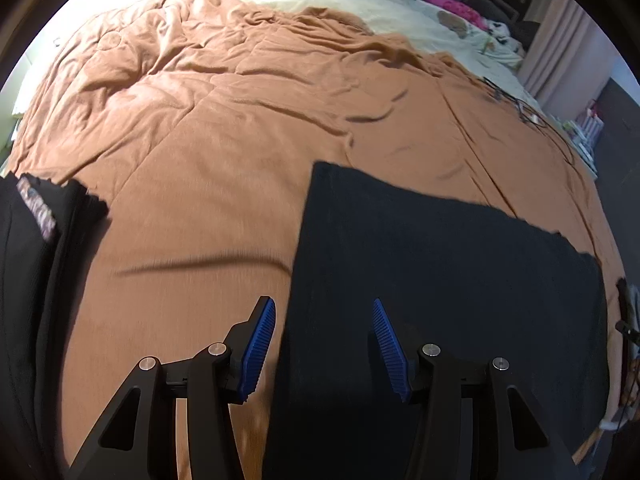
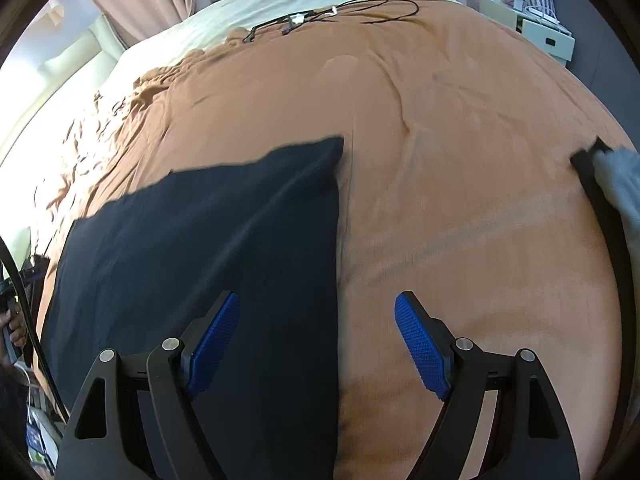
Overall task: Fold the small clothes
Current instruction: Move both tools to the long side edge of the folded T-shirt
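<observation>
In the left wrist view, a dark garment (image 1: 440, 280) lies spread flat on the orange bedspread (image 1: 220, 140), its edges straight and its far corners squared, which suggests it is laid out or partly folded into a rectangle rather than finished. The left gripper (image 1: 324, 346) hangs just above the garment's left edge with its blue-padded fingers (image 1: 259, 350) spread wide and nothing between them. At the far left lies a stack of dark clothes (image 1: 44, 260) with a patterned label, which I take to be pieces already folded and set aside. In the right wrist view, the same dark garment (image 2: 208, 248) fills the left half of the frame, and its right edge runs straight down between the jaws of the right gripper (image 2: 318, 344), which also stands wide apart and empty. At the right rim, a grey and black piece of cloth (image 2: 612, 192) sits well apart, apparently still waiting. Some black cables (image 2: 340, 12) lie far up the bed. By my judgement, the task is midway: this garment still needs its folds, and at least one more item remains.
</observation>
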Tool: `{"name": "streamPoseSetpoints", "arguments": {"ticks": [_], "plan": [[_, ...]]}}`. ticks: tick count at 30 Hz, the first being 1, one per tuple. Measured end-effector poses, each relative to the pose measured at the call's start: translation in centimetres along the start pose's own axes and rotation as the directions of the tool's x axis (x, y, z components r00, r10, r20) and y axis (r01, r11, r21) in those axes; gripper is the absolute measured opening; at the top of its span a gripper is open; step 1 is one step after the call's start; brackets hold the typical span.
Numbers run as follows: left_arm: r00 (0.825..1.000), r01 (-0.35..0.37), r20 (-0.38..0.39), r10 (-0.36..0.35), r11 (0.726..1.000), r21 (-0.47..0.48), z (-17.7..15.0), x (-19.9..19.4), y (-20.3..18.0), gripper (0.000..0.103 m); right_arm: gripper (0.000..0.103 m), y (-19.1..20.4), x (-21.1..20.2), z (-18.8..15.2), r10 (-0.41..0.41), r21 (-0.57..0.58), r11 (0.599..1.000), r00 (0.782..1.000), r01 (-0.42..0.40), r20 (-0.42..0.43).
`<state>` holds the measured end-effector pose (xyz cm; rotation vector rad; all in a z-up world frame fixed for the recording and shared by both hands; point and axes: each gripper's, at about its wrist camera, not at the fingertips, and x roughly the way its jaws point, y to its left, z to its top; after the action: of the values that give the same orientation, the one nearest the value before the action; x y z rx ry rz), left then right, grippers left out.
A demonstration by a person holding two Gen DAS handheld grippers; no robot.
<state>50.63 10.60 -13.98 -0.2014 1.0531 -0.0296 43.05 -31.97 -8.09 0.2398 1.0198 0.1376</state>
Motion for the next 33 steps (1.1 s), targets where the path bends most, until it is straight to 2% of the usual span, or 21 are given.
{"name": "streamPoseSetpoints", "arguments": {"ticks": [4,7,13,18,23,29,33], "plan": [[1.000,0.010,-0.006,-0.009,1.000,0.010,-2.7,-1.2,0.2,0.053,0.079,-0.2,-1.5,-1.7,-0.004,0.005,1.000,1.000,0.004,-0.003],[1.000,0.009,-0.003,-0.009,1.000,0.007,-4.4,-1.9,0.5,0.053,0.074,-0.1,-2.4,-3.0,-0.004,0.008,1.000,1.000,0.004,-0.011],[1.000,0.026,-0.011,-0.027,0.999,-0.030,-8.0,-3.0,1.6,0.053,0.070,0.3,-3.8,-6.0,-0.006,0.026,1.000,1.000,0.007,-0.030],[1.000,0.000,-0.028,-0.001,1.000,-0.022,-10.9,-3.5,2.1,0.053,0.066,0.8,-4.5,-8.9,-0.031,-0.003,1.000,0.998,0.031,-0.045],[0.997,-0.071,-0.032,0.070,0.997,-0.014,-13.8,-3.8,2.5,0.053,0.062,1.4,-4.7,-11.5,-0.069,-0.014,0.998,0.995,0.068,-0.066],[0.993,-0.122,-0.002,0.122,0.992,-0.021,-16.3,-4.8,3.2,0.053,0.060,2.6,-6.0,-14.2,-0.147,-0.035,0.989,0.989,0.146,-0.036],[0.991,-0.131,0.005,0.132,0.990,-0.050,-17.2,-5.6,3.9,0.053,0.059,2.8,-7.0,-16.0,-0.160,-0.017,0.987,0.987,0.160,-0.017]]}}
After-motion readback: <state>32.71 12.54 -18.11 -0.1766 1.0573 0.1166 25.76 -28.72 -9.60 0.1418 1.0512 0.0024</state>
